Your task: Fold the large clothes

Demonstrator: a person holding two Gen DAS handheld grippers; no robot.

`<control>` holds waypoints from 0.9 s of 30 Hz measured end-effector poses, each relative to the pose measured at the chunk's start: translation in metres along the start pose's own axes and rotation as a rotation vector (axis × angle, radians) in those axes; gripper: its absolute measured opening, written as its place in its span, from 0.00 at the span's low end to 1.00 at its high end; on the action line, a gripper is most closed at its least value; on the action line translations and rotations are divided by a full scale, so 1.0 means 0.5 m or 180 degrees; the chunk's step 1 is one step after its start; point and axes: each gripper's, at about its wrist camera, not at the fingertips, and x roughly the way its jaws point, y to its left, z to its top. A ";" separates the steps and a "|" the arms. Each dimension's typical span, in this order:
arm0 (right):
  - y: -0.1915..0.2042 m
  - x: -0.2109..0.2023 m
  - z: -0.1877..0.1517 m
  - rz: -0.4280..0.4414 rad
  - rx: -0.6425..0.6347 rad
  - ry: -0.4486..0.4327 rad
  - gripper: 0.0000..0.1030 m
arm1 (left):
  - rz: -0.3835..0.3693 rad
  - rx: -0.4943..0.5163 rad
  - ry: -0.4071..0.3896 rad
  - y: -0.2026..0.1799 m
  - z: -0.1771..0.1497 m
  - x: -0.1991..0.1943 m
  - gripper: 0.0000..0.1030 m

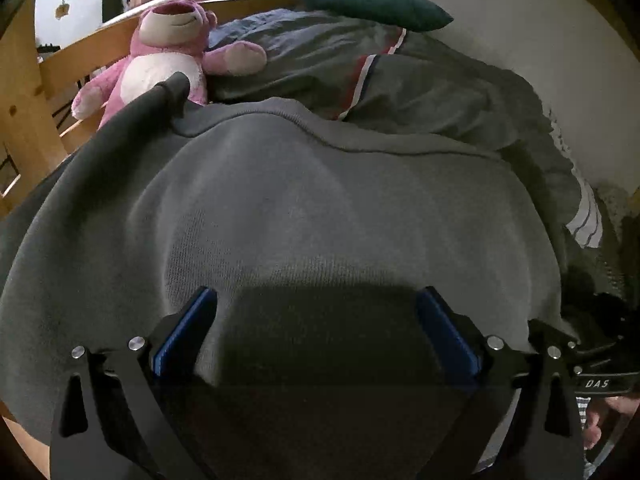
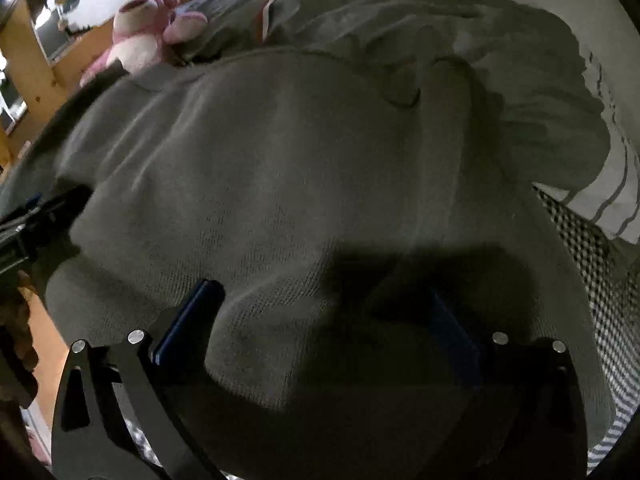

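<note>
A grey sweatshirt [image 1: 320, 208] covers a wooden-railed bed [image 1: 80, 56]; both grippers, left [image 1: 316, 332] and right [image 2: 328, 332], spread wide; near hem hidden.

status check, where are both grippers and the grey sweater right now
Left gripper open, right gripper open, both low over the grey sweater. Sweater spread on the bed. Pink plush bear beyond its far edge.

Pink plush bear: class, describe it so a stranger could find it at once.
Start at the wooden bed rail on the far left. The pink plush bear sits against it, beyond the grey sweatshirt. It is the only bright pink, furry thing among grey fabrics.
</note>
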 end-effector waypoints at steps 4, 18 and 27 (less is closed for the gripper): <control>-0.006 0.021 -0.014 -0.0004 0.0018 -0.0064 0.98 | 0.0052 0.0017 -0.0129 -0.006 -0.018 0.003 0.96; 0.016 -0.205 -0.067 -0.0032 0.0264 -0.0643 0.97 | 0.0291 0.0034 -0.0406 -0.045 -0.081 -0.209 0.96; 0.099 -0.394 -0.210 -0.0259 0.0141 -0.0822 0.97 | 0.0189 0.0073 -0.0536 -0.054 -0.203 -0.416 0.96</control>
